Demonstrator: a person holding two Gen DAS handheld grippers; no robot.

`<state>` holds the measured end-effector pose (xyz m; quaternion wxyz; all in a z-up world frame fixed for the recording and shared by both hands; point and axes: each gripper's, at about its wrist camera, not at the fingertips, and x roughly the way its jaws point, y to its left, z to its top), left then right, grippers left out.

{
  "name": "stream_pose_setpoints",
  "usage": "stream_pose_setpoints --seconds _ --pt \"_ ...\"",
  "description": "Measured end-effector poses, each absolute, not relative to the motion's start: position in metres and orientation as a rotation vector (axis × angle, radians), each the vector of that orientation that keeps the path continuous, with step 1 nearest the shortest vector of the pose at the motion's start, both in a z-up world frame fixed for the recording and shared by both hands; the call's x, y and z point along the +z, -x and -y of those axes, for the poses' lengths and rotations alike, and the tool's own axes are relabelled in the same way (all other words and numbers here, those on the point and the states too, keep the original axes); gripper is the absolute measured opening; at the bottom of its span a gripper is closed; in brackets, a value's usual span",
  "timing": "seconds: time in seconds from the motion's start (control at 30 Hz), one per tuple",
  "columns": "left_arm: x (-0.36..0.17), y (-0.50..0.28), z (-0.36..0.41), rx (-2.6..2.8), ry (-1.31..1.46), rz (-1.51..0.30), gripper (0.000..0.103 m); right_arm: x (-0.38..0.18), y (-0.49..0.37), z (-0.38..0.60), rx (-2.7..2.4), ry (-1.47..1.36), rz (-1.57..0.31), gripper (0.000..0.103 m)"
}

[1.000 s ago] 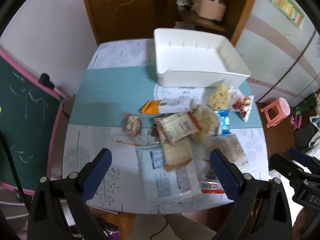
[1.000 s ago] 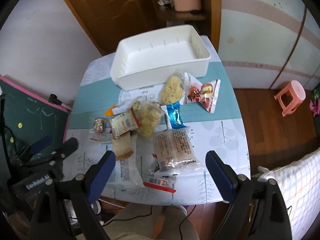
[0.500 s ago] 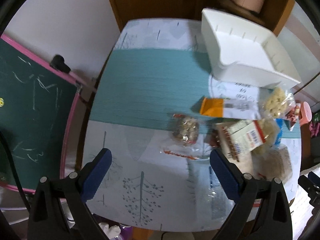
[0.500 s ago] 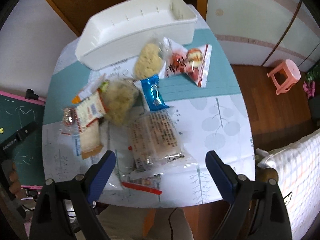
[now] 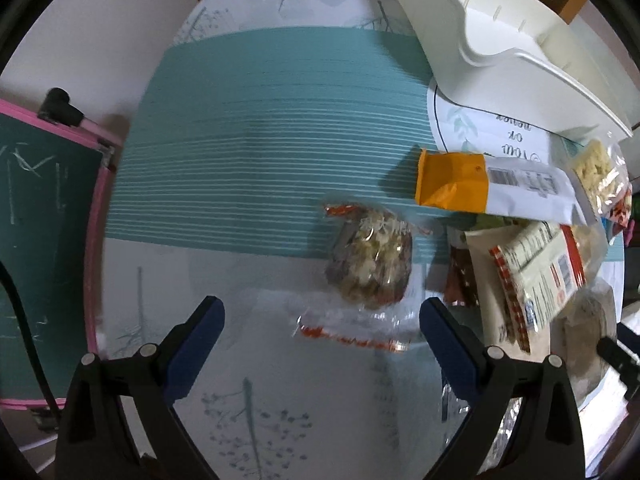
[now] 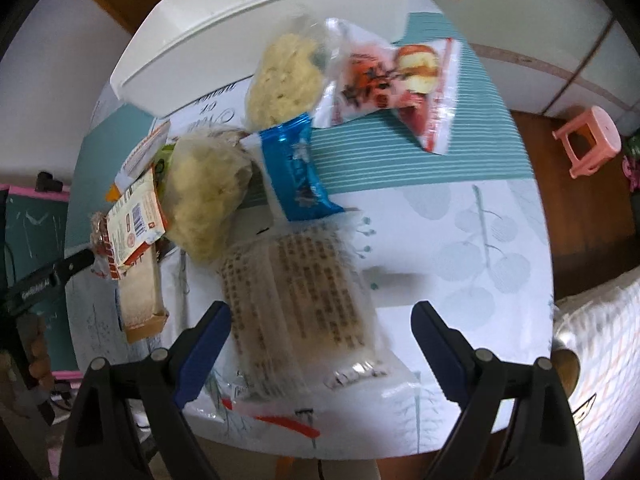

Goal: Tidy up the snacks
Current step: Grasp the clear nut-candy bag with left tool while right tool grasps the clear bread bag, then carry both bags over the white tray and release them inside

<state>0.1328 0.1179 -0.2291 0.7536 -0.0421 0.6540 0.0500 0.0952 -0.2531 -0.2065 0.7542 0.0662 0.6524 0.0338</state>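
My left gripper [image 5: 320,316] is open and empty, low over the table, just short of a clear packet of mixed nuts [image 5: 370,268]. An orange-and-white packet [image 5: 488,188] lies beyond it. A white bin [image 5: 500,36] stands at the far right, also seen in the right wrist view [image 6: 256,28]. My right gripper [image 6: 320,316] is open and empty above a clear pack of flat biscuits [image 6: 300,304]. Past it lie a blue wrapper [image 6: 296,172], two bags of pale puffs [image 6: 208,196], and a red apple-print bag [image 6: 392,84].
A round table with a teal striped mat [image 5: 260,140] holds everything. A green chalkboard with a pink frame [image 5: 44,248] stands at the left. A pink stool [image 6: 588,140] is on the wood floor at the right. A sandwich pack [image 6: 140,296] lies at the table's left.
Both grippers have dropped closer to the table. The left one swung left toward the nut packet; the right one moved down over the biscuit pack. Both stayed open.
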Motion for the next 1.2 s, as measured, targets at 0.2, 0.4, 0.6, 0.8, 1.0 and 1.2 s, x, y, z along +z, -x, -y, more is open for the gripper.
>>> stream_pose_setpoints --seconds 0.2,0.4,0.6,0.8,1.0,1.2 --pt "-0.242 -0.145 -0.119 0.075 0.154 -1.442 0.088 -0.225 -0.102 0.229 0.112 -0.051 -1.481 0.092" --pt "-0.249 -0.152 -0.113 0.031 0.189 -1.459 0.063 -0.236 -0.107 0.212 0.107 -0.001 -1.493 0.082" --pt "-0.244 -0.148 -0.103 0.0 0.189 -1.418 0.037 -0.234 -0.105 0.206 0.12 -0.006 -1.466 0.072" --pt "-0.238 -0.141 -0.094 0.006 0.174 -1.387 0.019 -0.212 -0.094 0.219 0.118 -0.028 -1.443 0.069" --pt "-0.226 -0.133 -0.102 0.017 0.216 -1.356 0.018 -0.196 -0.091 0.226 0.125 -0.049 -1.4 0.068" --pt "-0.179 -0.107 -0.1 0.006 0.235 -1.265 0.017 -0.168 -0.081 0.235 0.151 -0.084 -1.354 0.067"
